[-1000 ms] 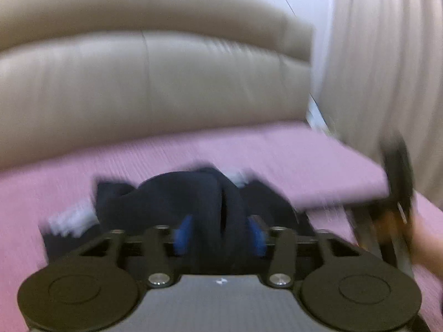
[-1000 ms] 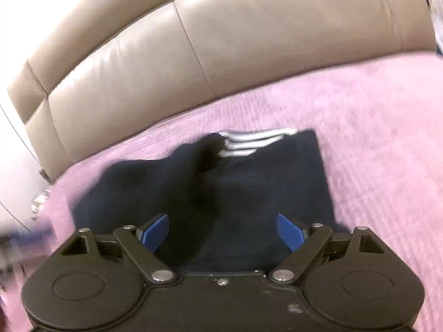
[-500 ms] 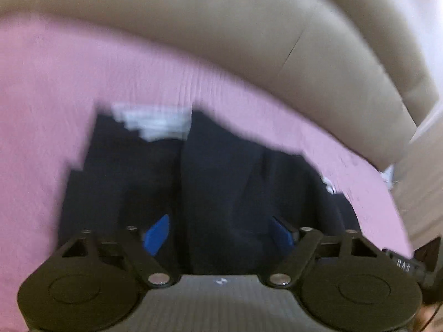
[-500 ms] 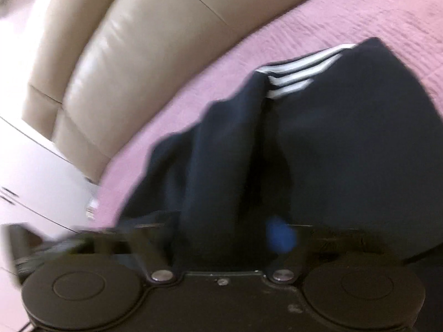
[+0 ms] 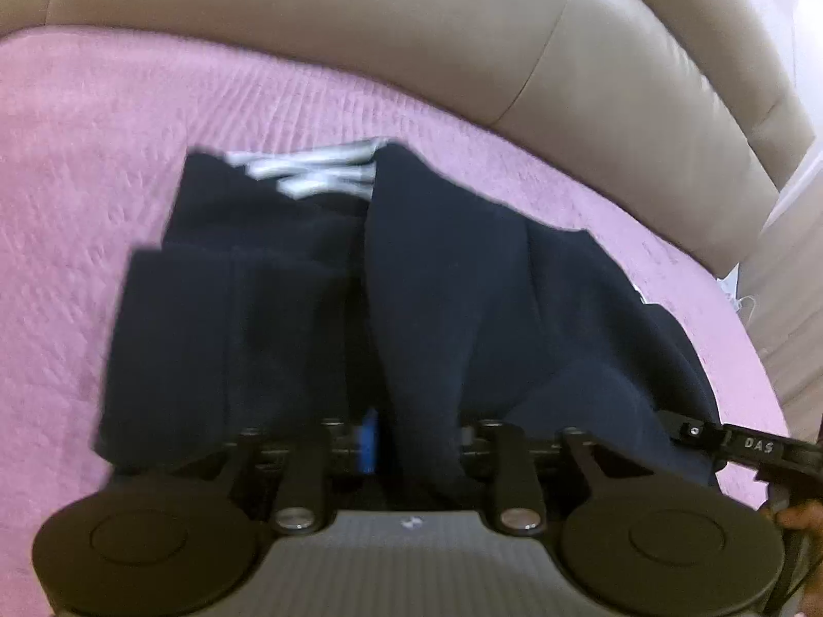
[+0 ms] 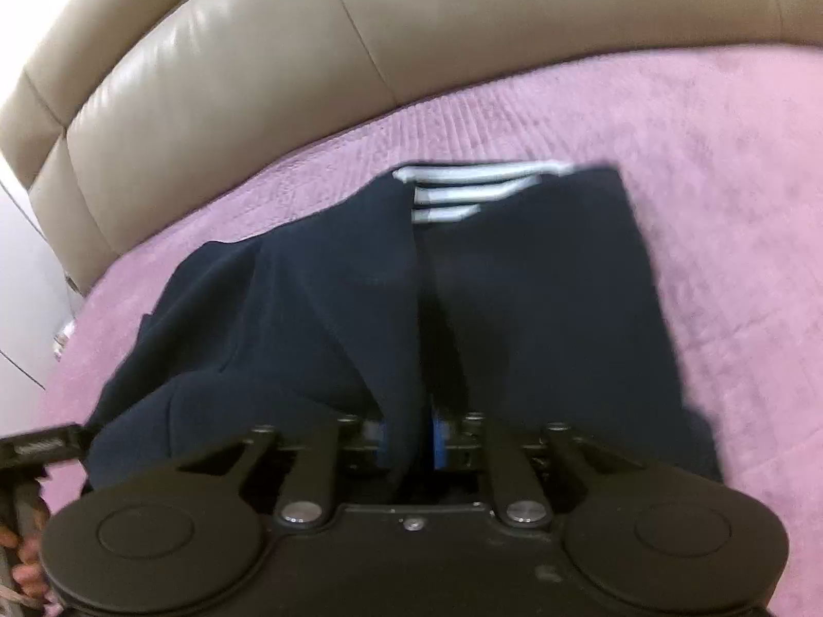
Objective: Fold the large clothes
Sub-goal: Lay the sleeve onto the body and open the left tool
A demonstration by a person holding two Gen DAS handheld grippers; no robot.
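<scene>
Both grippers pinch the dark garment.
The left gripper (image 5: 411, 442) and right gripper (image 6: 409, 439) each have fingers closed on a fold of the navy garment (image 5: 437, 308) on the pink bedspread (image 5: 77, 154).

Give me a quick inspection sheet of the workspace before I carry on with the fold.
Surface: pink bedspread, textured, covering the bed.
Job's things: dark navy garment with white stripes at its far end, lying partly folded and bunched on the bedspread.
Clutter: nothing seen.
Grippers: left claw shut on a raised fold of the garment; right claw shut on a raised fold too.
Cables: nothing seen.
Surroundings: beige padded headboard behind the bed; white cabinet at the left side.
</scene>
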